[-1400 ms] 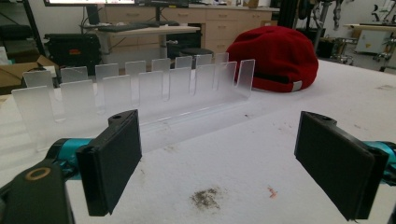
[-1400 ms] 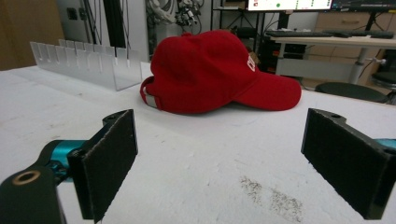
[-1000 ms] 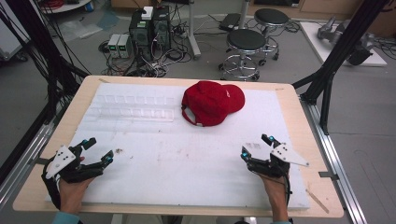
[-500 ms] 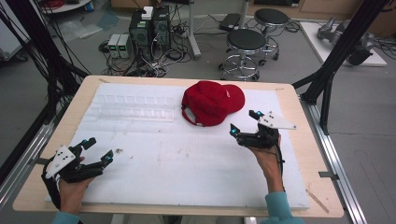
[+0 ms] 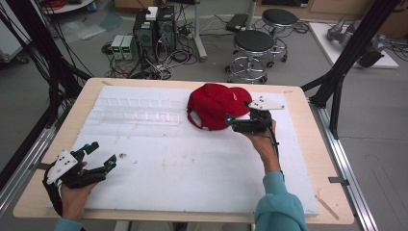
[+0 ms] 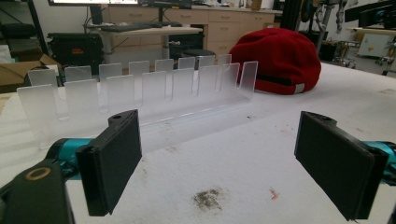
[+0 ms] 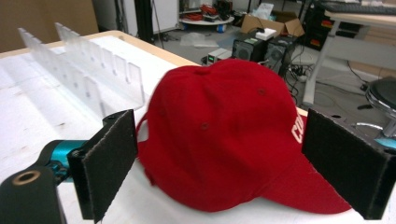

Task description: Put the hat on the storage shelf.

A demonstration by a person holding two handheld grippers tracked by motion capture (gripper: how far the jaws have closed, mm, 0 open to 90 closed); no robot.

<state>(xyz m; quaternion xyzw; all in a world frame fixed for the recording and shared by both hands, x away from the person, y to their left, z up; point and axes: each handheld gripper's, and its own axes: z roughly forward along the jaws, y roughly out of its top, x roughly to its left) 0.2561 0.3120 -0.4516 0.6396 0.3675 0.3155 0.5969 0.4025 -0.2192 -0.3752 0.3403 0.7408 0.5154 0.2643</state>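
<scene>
A red cap (image 5: 215,105) lies on the white board toward the far middle, brim to the right. My right gripper (image 5: 230,121) hovers at the cap's near right edge, open, pointing left at it. In the right gripper view the cap (image 7: 224,130) sits close between the two spread black pads (image 7: 109,163), with white lettering on its side. My left gripper (image 5: 102,155) rests open at the near left of the board, held in a hand. In the left gripper view its jaws stand wide apart over bare board, the cap (image 6: 280,58) far ahead to the right.
A clear slotted acrylic rack (image 5: 137,109) lies on the far left of the board (image 5: 192,163), and stands ahead in the left gripper view as the rack (image 6: 140,88). A dark smudge (image 6: 208,198) marks the board. Stools (image 5: 255,45) and computers (image 5: 154,29) stand beyond the table.
My right gripper has moved from the near right of the board forward and left, up to the cap's edge. The left gripper has stayed in place.
</scene>
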